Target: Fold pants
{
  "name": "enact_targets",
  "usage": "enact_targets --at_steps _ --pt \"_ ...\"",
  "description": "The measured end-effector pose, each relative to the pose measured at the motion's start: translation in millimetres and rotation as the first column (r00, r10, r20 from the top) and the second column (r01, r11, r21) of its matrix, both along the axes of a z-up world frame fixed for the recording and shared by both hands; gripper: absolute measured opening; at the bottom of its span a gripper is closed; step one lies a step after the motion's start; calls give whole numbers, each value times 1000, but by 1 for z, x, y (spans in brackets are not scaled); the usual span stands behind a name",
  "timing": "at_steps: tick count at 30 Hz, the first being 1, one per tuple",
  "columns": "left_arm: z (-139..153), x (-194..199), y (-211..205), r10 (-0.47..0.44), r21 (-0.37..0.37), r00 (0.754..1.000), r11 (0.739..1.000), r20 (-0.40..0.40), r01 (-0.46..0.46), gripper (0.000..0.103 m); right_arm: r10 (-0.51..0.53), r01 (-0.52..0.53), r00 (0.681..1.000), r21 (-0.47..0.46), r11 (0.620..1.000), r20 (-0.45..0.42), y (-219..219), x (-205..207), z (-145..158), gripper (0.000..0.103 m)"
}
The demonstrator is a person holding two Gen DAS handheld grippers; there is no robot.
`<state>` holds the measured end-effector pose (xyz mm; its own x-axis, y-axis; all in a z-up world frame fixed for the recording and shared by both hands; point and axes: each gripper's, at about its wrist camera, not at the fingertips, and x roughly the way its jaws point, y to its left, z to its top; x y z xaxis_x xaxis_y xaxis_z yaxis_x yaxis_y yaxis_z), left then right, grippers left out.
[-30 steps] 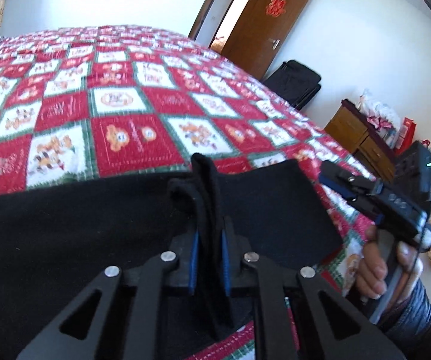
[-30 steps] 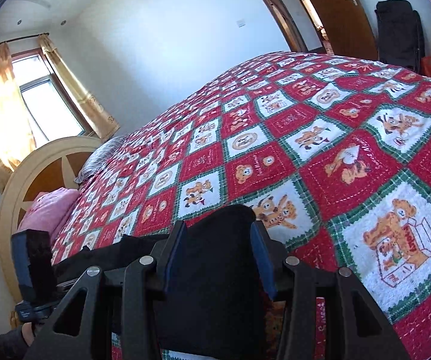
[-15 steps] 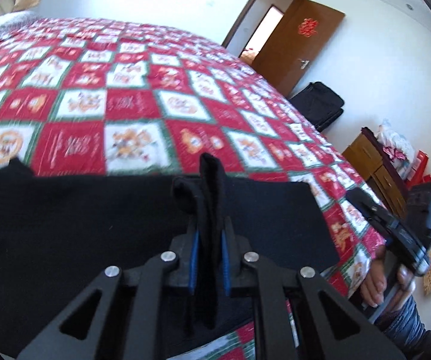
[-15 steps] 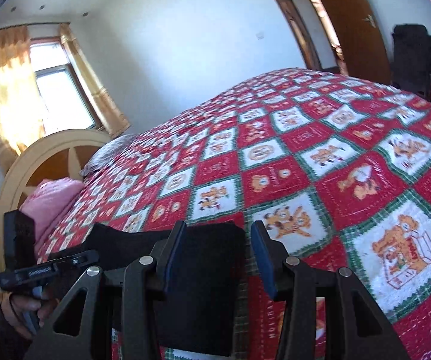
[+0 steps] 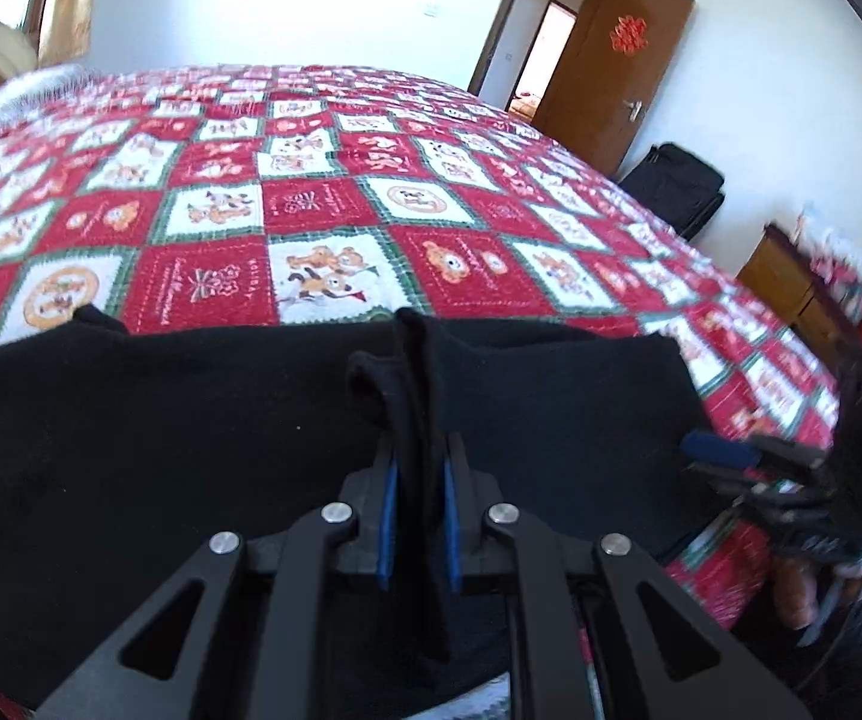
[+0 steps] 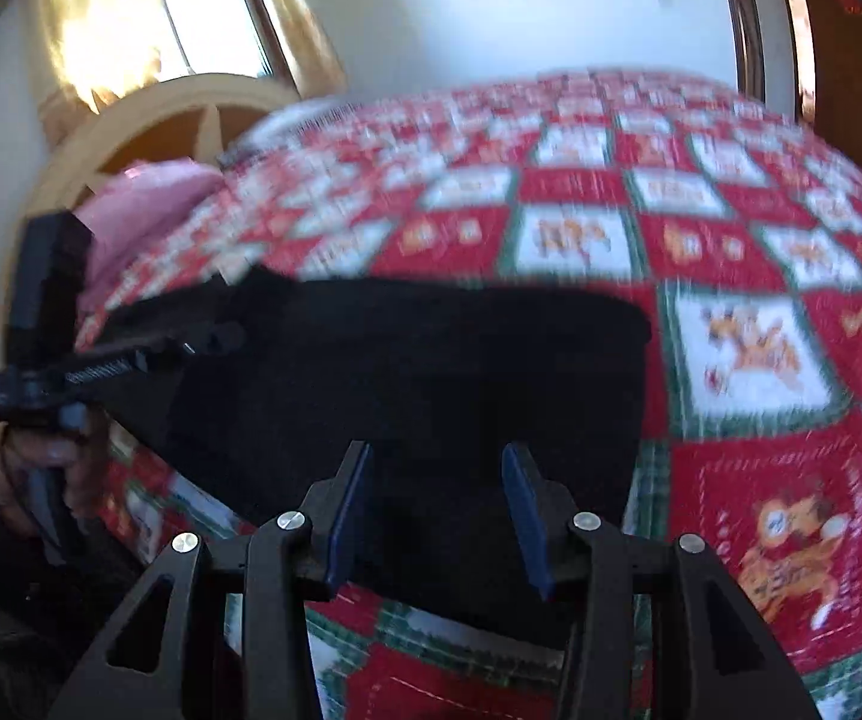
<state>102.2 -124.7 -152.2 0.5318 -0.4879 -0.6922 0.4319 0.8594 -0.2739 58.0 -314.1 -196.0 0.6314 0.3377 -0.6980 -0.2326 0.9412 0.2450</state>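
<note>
The black, soft fleece-like pants (image 5: 191, 450) lie spread across the near edge of the bed, on a red, white and green patchwork quilt with cartoon bears (image 5: 323, 222). The left gripper (image 5: 419, 480) is clenched on a raised pleat of the black cloth, which stands up between its blue pads. The right gripper (image 6: 437, 480) is released, jaws spread wide above the pants' right end (image 6: 491, 372), touching nothing that can be made out.

Judging from this, with only one side pinched, any pull could drag the cloth askew or bunch it, and the thick pleat might slip out of the pads. The pants also sit close to the bed edge and could slide off.

The right view is motion-blurred. Waistband, legs and hems cannot be told apart in the dark cloth, and its near edge is hidden behind the grippers.
</note>
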Motion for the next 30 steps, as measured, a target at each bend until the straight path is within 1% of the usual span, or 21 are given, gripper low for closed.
enact_targets --at_steps 2,5,7,8,11,12,14,16,17,18,20,22,25,27,29,30 --pt "-2 -2 -3 0 32 1000 999 23 0 15 1 -1 1000 3 1000 2 0 -1 2 47" --pt "-3 -3 -3 3 59 999 998 45 -6 19 1 -1 1000 1 1000 3 -1 -1 1 47" --pt "-4 -3 -1 6 55 999 998 46 -9 20 -5 5 1000 14 1000 15 -3 -3 4 47" --pt "-5 -3 0 8 52 999 999 46 -11 20 -15 14 1000 27 1000 26 -4 -3 8 47" --pt "-6 -3 0 11 52 999 999 50 -14 20 -90 84 992 65 994 93 -17 0 23 47" --pt "-6 -3 -2 10 56 999 998 53 -13 20 -117 110 989 70 991 93 -21 5 25 47" --pt "-6 -4 -2 8 59 998 998 57 -12 20 -153 148 985 69 987 76 -27 18 25 47" --pt "-7 -4 -1 8 52 998 999 55 -11 21 -189 186 981 63 980 40 -34 33 19 47" --pt "-7 -4 -1 8 49 998 999 54 -11 21 -181 181 983 59 982 -5 -35 44 13 47" --pt "-7 -4 -1 8 48 998 999 55 -11 21 -179 180 983 54 982 -28 -36 50 9 47" --pt "-7 -5 -2 4 48 998 999 59 -7 22 -181 181 983 45 982 -19 -35 51 8 47" --pt "-6 -6 -2 2 46 998 999 56 -5 27 -178 178 984 28 984 -6 -33 46 13 47" --pt "-5 -9 -1 -3 42 998 999 57 1 41 -234 234 971 -2 972 46 -44 20 26 47" --pt "-4 -11 2 8 43 997 999 73 -12 57 -228 229 970 -9 973 82 -51 -1 36 47" --pt "-4 -11 7 29 35 996 999 80 -31 65 -216 221 971 -34 975 106 -53 -23 42 47" --pt "-3 -11 11 37 11 996 999 77 -38 66 -204 212 971 -56 976 122 -49 -34 44 47"
